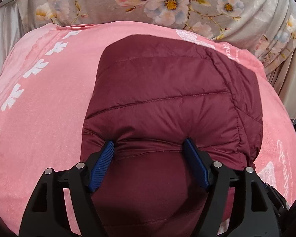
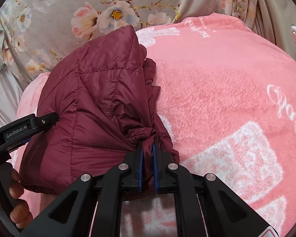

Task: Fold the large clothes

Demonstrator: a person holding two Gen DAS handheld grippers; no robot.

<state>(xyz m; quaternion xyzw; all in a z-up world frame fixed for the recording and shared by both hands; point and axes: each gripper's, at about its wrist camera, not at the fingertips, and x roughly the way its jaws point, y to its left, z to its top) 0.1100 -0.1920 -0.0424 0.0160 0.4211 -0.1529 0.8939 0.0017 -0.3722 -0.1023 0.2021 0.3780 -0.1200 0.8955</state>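
A maroon quilted puffer jacket [image 1: 163, 83] lies bunched on a pink fleece blanket [image 1: 39, 108]. My left gripper [image 1: 149, 143] stands wide open over the near end of the jacket. A thick fold bulges between its blue pads [image 1: 102, 164], whose tips sink into the fabric. In the right wrist view the jacket [image 2: 92, 90] is heaped to the left. My right gripper [image 2: 147, 144] is shut on its gathered, elastic edge. The left gripper's black body [image 2: 29, 126] and the person's fingers [image 2: 15, 197] show at the jacket's left side.
The pink blanket [image 2: 217, 88] with white print spreads to the right of the jacket. Behind it lies grey floral bedding [image 1: 167, 2], [image 2: 69, 6]. A small white corded switch [image 2: 295, 33] hangs at the far right edge.
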